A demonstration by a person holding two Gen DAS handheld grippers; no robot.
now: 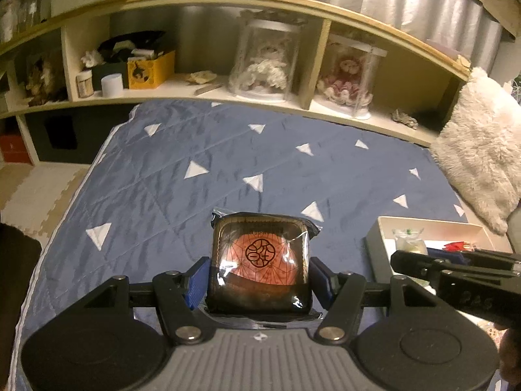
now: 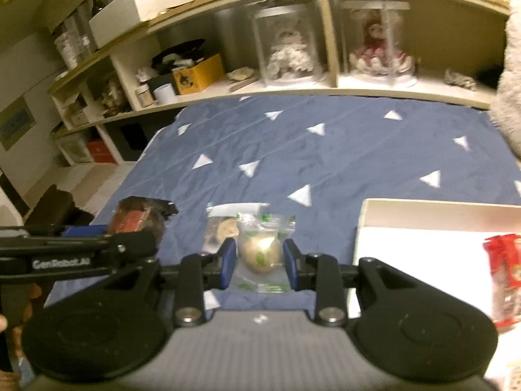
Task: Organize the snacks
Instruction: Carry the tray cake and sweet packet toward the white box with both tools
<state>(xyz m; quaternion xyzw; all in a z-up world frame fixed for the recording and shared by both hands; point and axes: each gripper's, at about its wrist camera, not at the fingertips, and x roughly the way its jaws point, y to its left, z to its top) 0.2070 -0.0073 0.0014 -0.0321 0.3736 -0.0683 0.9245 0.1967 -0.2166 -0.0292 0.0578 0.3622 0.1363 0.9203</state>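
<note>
Both snacks are lifted over the bed point(image 1: 182, 169): left hand-held gripper point(image 1: 259, 282) clamped on the cake pack point(image 1: 260, 260), right hand-held gripper point(image 2: 259, 262) on the cookie bag point(image 2: 260, 254); next, probably carry them to the box point(image 2: 407, 221).

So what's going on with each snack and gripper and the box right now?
Left hand-held gripper: shut on the dark square snack pack.
Dark square snack pack: held, wrapper sealed.
Right hand-held gripper: shut on the clear round snack bag.
Clear round snack bag: held, sealed.
White box: open, red snack packet inside.
</note>
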